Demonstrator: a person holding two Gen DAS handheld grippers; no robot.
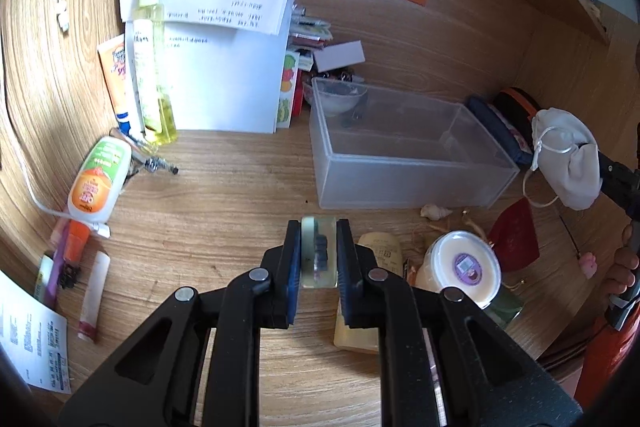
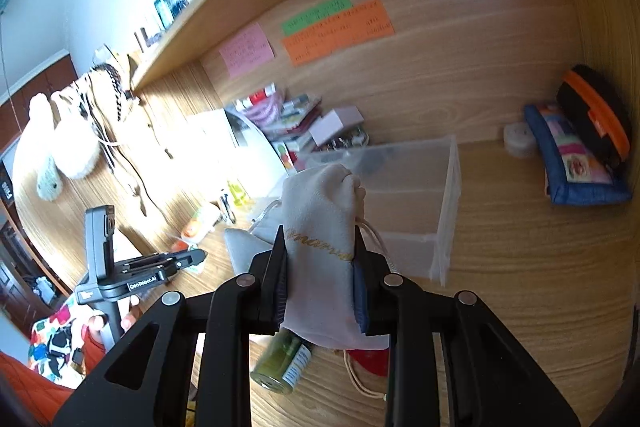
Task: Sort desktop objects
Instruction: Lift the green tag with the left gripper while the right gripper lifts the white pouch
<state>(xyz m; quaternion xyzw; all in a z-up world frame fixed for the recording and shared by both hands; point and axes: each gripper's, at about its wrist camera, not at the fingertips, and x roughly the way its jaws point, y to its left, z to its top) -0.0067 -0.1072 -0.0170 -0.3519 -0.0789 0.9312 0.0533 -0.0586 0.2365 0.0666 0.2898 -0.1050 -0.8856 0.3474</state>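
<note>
My left gripper (image 1: 318, 227) is shut on a small clear resin block (image 1: 319, 251) with a dark shape inside, held above the desk in front of the clear plastic box (image 1: 404, 183). My right gripper (image 2: 320, 239) is shut on a white drawstring pouch (image 2: 324, 227) with gold lettering, held in the air near the box's (image 2: 448, 211) near corner. The pouch also shows in the left wrist view (image 1: 568, 163), right of the box. The left gripper shows in the right wrist view (image 2: 160, 263), low at the left.
Left wrist view: white papers (image 1: 224, 67), a yellow spray bottle (image 1: 152, 59), an orange-and-green bottle (image 1: 98, 181), tubes (image 1: 94, 299), a white-lidded jar (image 1: 464, 267), a red pouch (image 1: 516, 239). Right wrist view: a green bottle (image 2: 284, 363), a blue patchwork pouch (image 2: 576, 159), an orange-black case (image 2: 596, 111).
</note>
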